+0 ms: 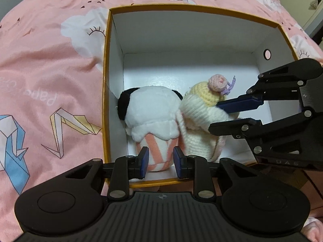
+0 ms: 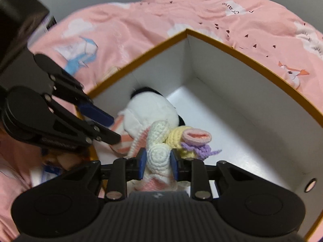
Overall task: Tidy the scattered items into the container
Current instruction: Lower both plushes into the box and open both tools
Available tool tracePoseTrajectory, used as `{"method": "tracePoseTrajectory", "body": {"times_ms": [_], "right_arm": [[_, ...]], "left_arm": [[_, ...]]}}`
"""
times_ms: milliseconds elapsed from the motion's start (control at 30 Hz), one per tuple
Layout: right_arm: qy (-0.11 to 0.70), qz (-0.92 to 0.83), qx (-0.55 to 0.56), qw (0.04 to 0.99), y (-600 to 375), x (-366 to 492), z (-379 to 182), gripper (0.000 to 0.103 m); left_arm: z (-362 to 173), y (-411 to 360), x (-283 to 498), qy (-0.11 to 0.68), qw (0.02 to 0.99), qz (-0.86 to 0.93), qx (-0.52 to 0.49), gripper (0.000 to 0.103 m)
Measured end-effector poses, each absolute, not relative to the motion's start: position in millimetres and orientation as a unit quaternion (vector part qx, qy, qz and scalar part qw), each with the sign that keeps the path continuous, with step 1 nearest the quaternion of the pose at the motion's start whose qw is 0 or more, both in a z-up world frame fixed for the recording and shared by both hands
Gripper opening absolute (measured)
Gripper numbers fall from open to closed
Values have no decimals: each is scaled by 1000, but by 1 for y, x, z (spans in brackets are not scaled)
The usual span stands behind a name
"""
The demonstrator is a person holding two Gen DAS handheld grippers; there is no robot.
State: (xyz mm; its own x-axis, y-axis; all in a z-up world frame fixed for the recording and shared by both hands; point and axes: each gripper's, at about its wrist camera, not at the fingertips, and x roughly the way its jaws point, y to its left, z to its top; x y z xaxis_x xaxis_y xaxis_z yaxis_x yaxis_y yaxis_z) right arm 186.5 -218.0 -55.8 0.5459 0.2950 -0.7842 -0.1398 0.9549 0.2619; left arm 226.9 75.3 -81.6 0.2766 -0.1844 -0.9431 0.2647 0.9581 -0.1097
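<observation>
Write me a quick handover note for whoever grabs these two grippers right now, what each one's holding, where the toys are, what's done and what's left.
Left gripper: pads on either side of the plush panda toy's pink-striped end, seemingly shut on it.
Right gripper: shut on the crocheted doll.
Both toys are inside the yellow-rimmed box, side by side near its front-left corner, apparently resting on the white floor.
Done: both toys are in the box on the pink bedspread.
Left: open both grippers and lift them out. No other loose items show in these views, but much of the bed is out of frame, so check.
</observation>
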Motion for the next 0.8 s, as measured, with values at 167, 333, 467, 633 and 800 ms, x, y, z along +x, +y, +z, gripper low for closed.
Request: {"method": "tracePoseTrajectory", "body": {"times_ms": [167, 333, 467, 633, 800], "right_arm": [[481, 108, 73, 867, -211, 193, -72, 28], [476, 98, 58, 872, -206, 187, -68, 29], [471, 84, 59, 876, -209, 181, -64, 38], [463, 70, 60, 882, -208, 173, -59, 48], [441, 51, 58, 894, -205, 158, -43, 53]], "left_arm": [[-91, 68, 230, 589, 795, -134, 52, 30], [-87, 66, 226, 578, 804, -124, 60, 30], [-80, 67, 219, 561, 816, -121, 67, 30], [-67, 65, 205, 539, 830, -121, 75, 33], [-51, 65, 186, 510, 848, -122, 74, 36]]}}
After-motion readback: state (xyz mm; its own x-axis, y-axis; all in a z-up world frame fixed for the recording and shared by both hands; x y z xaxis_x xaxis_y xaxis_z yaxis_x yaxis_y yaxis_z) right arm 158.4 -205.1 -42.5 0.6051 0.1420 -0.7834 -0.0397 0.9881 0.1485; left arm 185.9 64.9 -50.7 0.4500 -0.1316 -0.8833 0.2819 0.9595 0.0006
